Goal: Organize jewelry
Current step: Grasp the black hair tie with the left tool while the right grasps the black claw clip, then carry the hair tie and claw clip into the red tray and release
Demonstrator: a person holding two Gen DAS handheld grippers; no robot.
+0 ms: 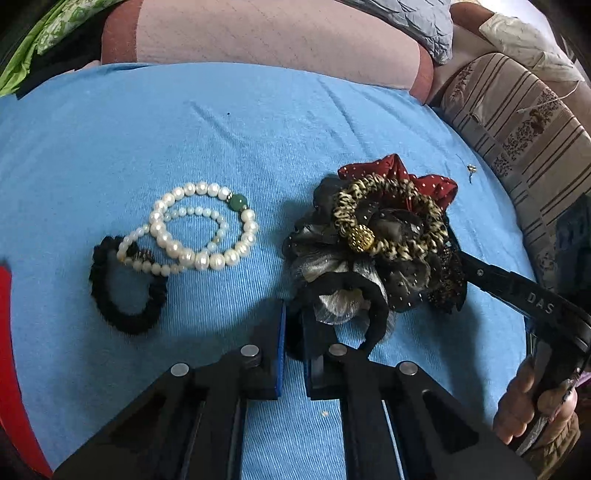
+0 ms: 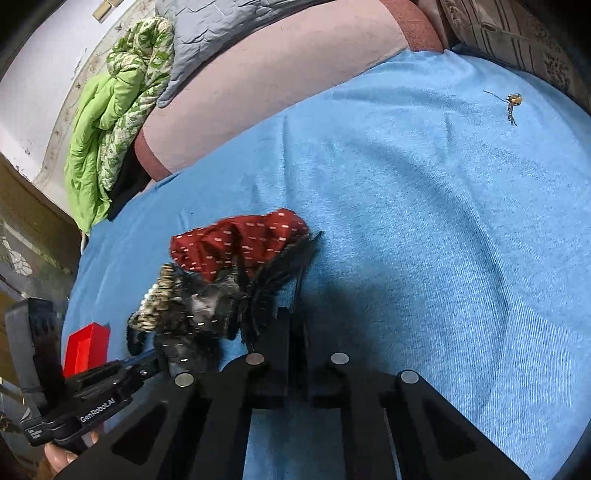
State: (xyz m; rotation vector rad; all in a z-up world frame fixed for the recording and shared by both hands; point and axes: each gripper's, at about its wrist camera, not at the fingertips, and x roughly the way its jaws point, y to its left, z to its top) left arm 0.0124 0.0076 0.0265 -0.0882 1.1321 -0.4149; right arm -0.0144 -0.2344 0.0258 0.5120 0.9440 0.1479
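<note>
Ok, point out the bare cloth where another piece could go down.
Bare blue cloth lies beyond the pearl bracelets toward the pink pillow, and right of the scrunchie pile up to the small earring. Crowded: pearls overlapping the black hair tie, and both grippers at the pile.

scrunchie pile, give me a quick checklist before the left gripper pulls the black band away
1. Left gripper shut on the black band: ok, the band sits between the pads.
2. Band free of the pile: not ok, it runs under the grey scrunchie.
3. Right gripper steadying the pile: cannot tell, its fingers are at the black lace but any hold is hidden.
4. Pearl bracelets apart from the pile: ok.
5. Small earring out of the way: ok.
</note>
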